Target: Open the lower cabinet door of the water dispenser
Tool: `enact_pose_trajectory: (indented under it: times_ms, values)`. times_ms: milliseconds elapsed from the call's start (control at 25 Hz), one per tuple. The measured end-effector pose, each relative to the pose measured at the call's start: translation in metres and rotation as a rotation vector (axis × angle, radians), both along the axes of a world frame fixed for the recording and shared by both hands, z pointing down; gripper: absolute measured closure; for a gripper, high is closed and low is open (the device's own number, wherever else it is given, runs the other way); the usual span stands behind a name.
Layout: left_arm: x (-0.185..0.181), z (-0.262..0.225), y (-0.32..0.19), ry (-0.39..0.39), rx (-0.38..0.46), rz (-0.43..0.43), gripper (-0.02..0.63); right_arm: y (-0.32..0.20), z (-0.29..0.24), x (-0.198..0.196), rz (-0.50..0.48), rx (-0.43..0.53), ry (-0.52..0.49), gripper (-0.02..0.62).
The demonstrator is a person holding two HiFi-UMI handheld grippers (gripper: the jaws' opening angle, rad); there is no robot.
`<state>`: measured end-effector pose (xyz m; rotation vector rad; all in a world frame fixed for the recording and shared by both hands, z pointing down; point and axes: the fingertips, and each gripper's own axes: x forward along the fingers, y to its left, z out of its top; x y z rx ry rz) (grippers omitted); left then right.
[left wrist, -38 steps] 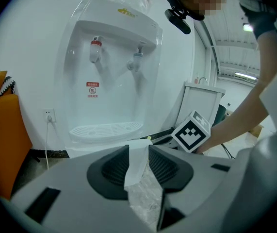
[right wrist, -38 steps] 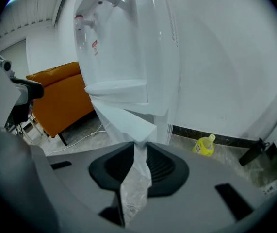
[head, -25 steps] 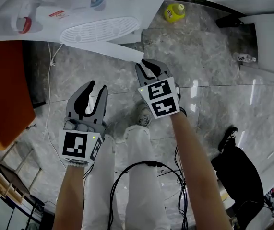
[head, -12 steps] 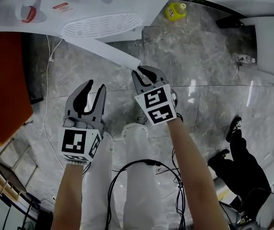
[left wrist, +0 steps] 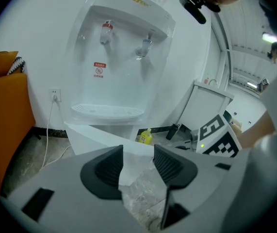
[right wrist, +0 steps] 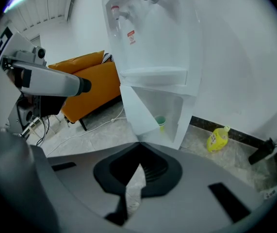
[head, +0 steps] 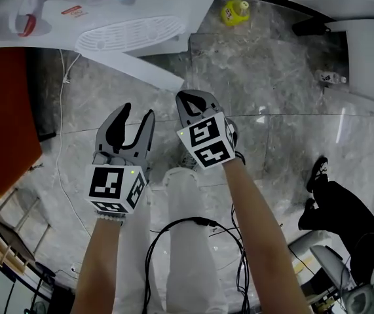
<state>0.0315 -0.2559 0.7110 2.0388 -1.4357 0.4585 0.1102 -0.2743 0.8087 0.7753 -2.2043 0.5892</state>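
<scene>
The white water dispenser [left wrist: 123, 57] stands against the wall, and its lower cabinet door [head: 141, 67] is swung out over the floor. Inside the cabinet I see a green cup [right wrist: 160, 122]. My right gripper [head: 190, 97] hangs just below the door's free corner. Its jaws have just been closing and are shut with nothing between them, and in the right gripper view the door [right wrist: 138, 110] rises right beyond the tips. My left gripper [head: 137, 113] is to its left. Its jaws have just been opening and hold nothing, with the door [left wrist: 104, 137] showing through the gap.
An orange sofa [head: 3, 123] stands left of the dispenser, and a white power cable [head: 62, 110] runs down beside it. A yellow bottle [head: 234, 12] lies by the wall to the right. Black cables [head: 193, 224] loop over my legs. A person's dark legs and shoes [head: 337, 221] are at right.
My right gripper's jaws have closed and it has come off the door's corner, shifting a little left. The left gripper's jaws have spread wider. The door stays swung out.
</scene>
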Motion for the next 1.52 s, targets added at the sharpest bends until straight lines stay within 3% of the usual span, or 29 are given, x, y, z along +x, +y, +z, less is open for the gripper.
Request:
enact_pose_trajectory:
  times_ms: [400, 840, 1120, 1520]
  values:
    - [0.022, 0.038, -0.011, 0.036, -0.163, -0.183, 0.328, 0.010, -0.005, 0.035, 0.027, -0.029, -0.016, 0.591]
    - [0.044, 0.069, -0.031, 0.170, -0.310, -0.434, 0.273, 0.017, -0.010, 0.084, 0.079, -0.058, -0.033, 0.591]
    - [0.042, 0.086, -0.039, 0.167, -0.376, -0.506, 0.264, 0.024, -0.009, 0.088, 0.074, -0.080, -0.044, 0.591]
    - [0.043, 0.092, -0.029, 0.154, -0.396, -0.468, 0.272, 0.027, -0.012, 0.085, 0.074, -0.049, -0.031, 0.591]
